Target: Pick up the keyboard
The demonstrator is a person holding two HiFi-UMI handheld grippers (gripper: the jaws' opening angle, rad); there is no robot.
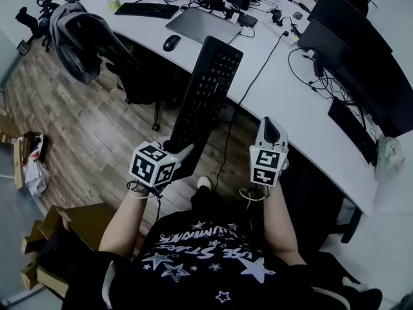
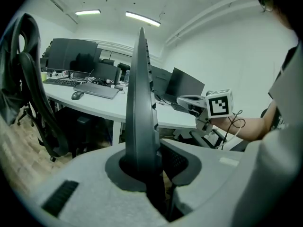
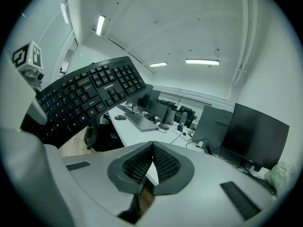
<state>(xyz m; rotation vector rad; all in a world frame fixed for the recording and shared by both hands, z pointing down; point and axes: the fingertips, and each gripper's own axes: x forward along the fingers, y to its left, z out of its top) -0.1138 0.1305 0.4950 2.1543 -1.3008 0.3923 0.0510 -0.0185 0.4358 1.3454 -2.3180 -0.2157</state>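
Observation:
A black keyboard (image 1: 206,95) hangs in the air over the floor beside the white desk (image 1: 277,82), held by its near end. My left gripper (image 1: 177,157) is shut on that end. In the left gripper view the keyboard (image 2: 141,103) stands edge-on and upright between the jaws. The right gripper view shows its keys (image 3: 90,96) from the side at upper left. My right gripper (image 1: 271,129) is shut with nothing in it, level with the left one and to the right of the keyboard, and its pads (image 3: 158,162) meet.
On the desk lie a mouse (image 1: 171,42), a closed laptop (image 1: 203,23), a second keyboard (image 1: 147,10), cables and dark monitors (image 1: 342,31). An office chair with a grey jacket (image 1: 80,34) stands at left. Cardboard boxes (image 1: 48,237) sit on the wooden floor.

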